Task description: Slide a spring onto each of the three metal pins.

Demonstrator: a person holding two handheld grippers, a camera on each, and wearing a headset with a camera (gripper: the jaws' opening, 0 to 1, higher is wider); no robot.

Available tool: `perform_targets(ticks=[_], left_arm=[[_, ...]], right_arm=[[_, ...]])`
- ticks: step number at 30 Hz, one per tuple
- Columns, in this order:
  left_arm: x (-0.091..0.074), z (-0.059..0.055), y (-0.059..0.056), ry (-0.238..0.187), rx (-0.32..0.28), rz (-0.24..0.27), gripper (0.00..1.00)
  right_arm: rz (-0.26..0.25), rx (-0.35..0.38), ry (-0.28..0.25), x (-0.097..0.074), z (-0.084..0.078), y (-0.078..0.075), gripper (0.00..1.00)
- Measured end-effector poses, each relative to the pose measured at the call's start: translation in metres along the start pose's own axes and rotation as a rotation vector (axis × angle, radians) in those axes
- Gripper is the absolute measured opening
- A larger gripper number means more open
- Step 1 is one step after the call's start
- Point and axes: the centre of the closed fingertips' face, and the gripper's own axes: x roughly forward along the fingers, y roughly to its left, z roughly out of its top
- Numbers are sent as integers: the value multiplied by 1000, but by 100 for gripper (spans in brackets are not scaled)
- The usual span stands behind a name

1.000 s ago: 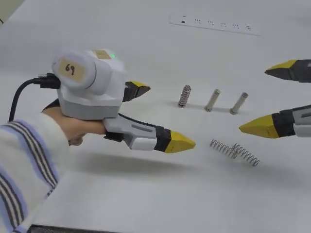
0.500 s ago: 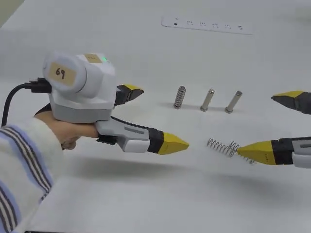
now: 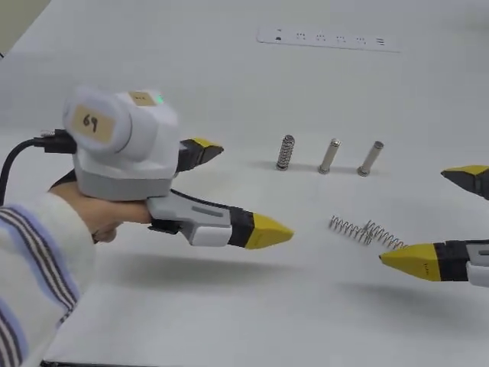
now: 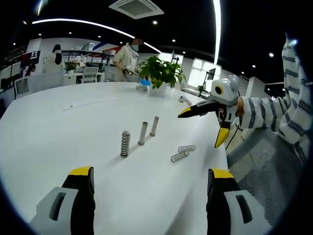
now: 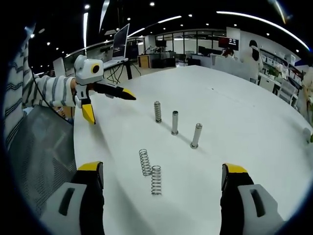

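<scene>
Head view: I log left gripper [image 3: 237, 189], grey body, yellow tips, jaws spread, empty, above white table [image 3: 229, 313]. Right gripper [image 3: 429, 218] at right edge, jaws spread, empty. Row of three upright silver metal pins: sprung pin [image 3: 286, 153] carries coil spring; middle pin [image 3: 329, 156] and end pin [image 3: 370, 158] bare. Two loose wire springs [image 3: 367, 233] touching, flat on table near right gripper. White power strip [image 3: 328, 40] far back.

Left gripper view: own jaws wide apart; pins ahead, loose wire springs [image 4: 183, 152] to their right.

Right gripper view: own jaws wide apart; loose wire springs [image 5: 149, 171] between tips, pins beyond.

Bare tabletop [image 3: 229, 313] around three upright pins [image 3: 330, 155], two loose springs [image 3: 367, 232] lying nearby, power strip [image 3: 328, 40] well behind
</scene>
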Motion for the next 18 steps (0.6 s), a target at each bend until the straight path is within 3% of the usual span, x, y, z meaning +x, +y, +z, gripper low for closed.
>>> perform_targets(ticks=[9,18], left_arm=[[1,-4,-2,13,7,2,94],[3,-6,0,29,28,-5,93]], right_arm=[[-45,27,-30,-4,0,-1,100],[-47,34,-29,-5,-3,0,100]])
